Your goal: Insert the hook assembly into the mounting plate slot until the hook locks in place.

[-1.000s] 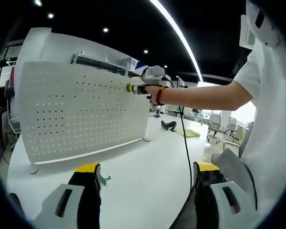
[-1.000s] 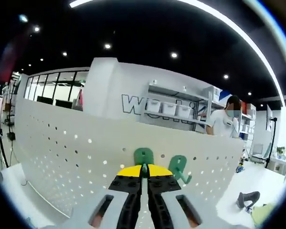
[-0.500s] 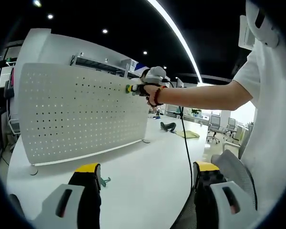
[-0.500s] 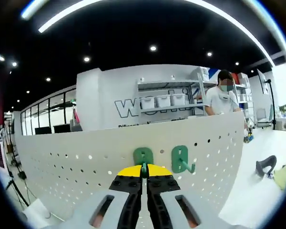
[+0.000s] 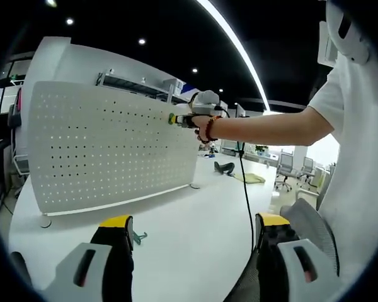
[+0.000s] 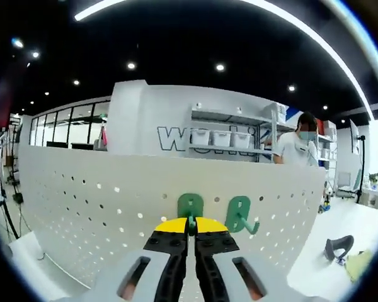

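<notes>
The white perforated mounting plate [image 5: 107, 145] stands upright on the white table [image 5: 195, 220]. In the right gripper view it fills the middle [image 6: 82, 207]. My right gripper [image 6: 190, 229] is shut on the stem of a green hook [image 6: 190, 206], whose back plate is pressed against the board near its upper edge. A second green hook [image 6: 239, 214] hangs on the board just to its right. From the left gripper view, the right gripper [image 5: 176, 118] is held at the board's top right corner by a person's hand. My left gripper [image 5: 192, 242] is open, low over the table. A small green hook [image 5: 138, 237] lies by its left jaw.
A person's arm [image 5: 264, 129] and a black cable [image 5: 246, 189] cross above the table. A black object [image 6: 337, 246] lies past the board's right end. Shelves with bins [image 6: 220, 138], another person [image 6: 299, 148] and office chairs [image 5: 283, 167] are behind.
The right gripper view has rolled and shifted a little while staying on the hook at the board. The left gripper has stayed in place.
</notes>
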A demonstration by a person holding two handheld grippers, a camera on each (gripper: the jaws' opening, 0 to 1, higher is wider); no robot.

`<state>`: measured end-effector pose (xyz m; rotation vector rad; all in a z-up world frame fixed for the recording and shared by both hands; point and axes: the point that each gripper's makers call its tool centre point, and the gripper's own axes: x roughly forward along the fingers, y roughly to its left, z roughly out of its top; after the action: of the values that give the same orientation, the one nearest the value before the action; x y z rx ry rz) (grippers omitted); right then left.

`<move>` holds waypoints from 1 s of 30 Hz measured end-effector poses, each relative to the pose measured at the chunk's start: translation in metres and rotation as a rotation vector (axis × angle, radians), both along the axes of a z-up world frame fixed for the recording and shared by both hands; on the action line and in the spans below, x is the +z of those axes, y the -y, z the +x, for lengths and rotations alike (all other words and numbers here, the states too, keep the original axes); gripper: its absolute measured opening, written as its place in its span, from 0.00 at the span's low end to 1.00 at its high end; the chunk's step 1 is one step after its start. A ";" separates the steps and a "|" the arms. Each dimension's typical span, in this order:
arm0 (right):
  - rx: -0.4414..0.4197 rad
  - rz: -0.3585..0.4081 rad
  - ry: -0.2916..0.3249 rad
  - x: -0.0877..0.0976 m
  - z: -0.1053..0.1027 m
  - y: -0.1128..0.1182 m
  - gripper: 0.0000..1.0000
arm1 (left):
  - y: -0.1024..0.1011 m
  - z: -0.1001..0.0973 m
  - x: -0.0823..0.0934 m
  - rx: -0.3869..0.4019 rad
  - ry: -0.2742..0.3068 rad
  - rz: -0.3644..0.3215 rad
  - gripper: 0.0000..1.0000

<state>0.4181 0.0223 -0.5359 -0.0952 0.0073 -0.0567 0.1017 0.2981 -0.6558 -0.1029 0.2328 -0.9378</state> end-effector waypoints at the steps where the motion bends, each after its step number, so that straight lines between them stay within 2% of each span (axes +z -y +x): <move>1: 0.003 0.004 0.000 0.000 0.000 0.000 0.02 | 0.000 0.000 0.000 0.000 -0.001 0.000 0.82; 6: 0.016 -0.048 -0.013 0.001 -0.003 0.000 0.03 | 0.003 -0.001 -0.001 -0.002 0.001 0.002 0.82; 12: 0.055 -0.029 -0.014 0.002 -0.007 -0.004 0.10 | 0.005 -0.003 0.001 -0.004 0.005 0.004 0.82; 21: 0.093 -0.023 -0.039 0.000 -0.017 -0.012 0.16 | 0.003 -0.006 0.008 0.009 0.020 0.013 0.82; 30: 0.111 -0.023 -0.032 0.000 -0.036 -0.013 0.19 | 0.004 -0.015 0.011 0.009 0.021 0.021 0.82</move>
<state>0.3817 0.0351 -0.5356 -0.1196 0.0329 0.0558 0.0872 0.2938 -0.6451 -0.0745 0.2224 -0.9270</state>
